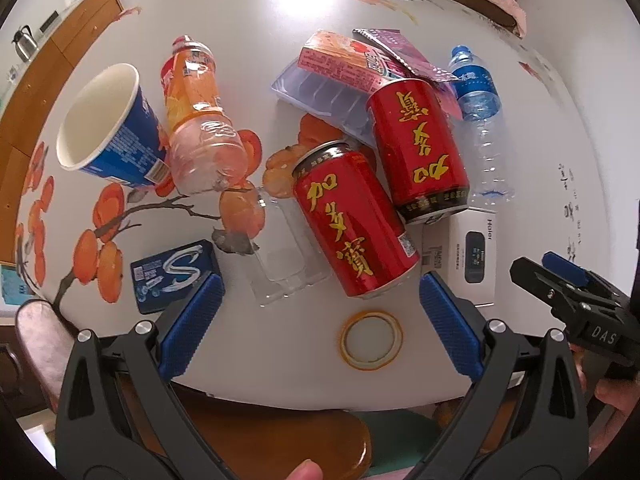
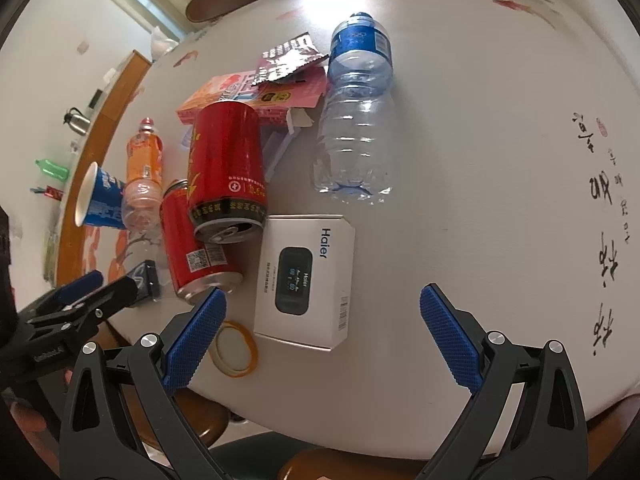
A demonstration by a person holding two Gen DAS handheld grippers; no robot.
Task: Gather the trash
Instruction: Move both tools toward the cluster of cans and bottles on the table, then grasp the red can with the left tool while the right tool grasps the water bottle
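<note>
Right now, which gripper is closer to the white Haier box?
Right. The right gripper hangs open directly over the white Haier box, which lies between its fingers. The left gripper sits off to the box's left, by the tape ring.

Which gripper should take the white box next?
Right, probably. The right gripper is open with the white box lined up between its fingers. The left gripper, also open, faces the nearer red can instead.

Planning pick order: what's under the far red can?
The far red can lies across a clear plastic tray, its top end by the white Haier box. The tray's middle is covered; what's beneath can't be seen.
</note>
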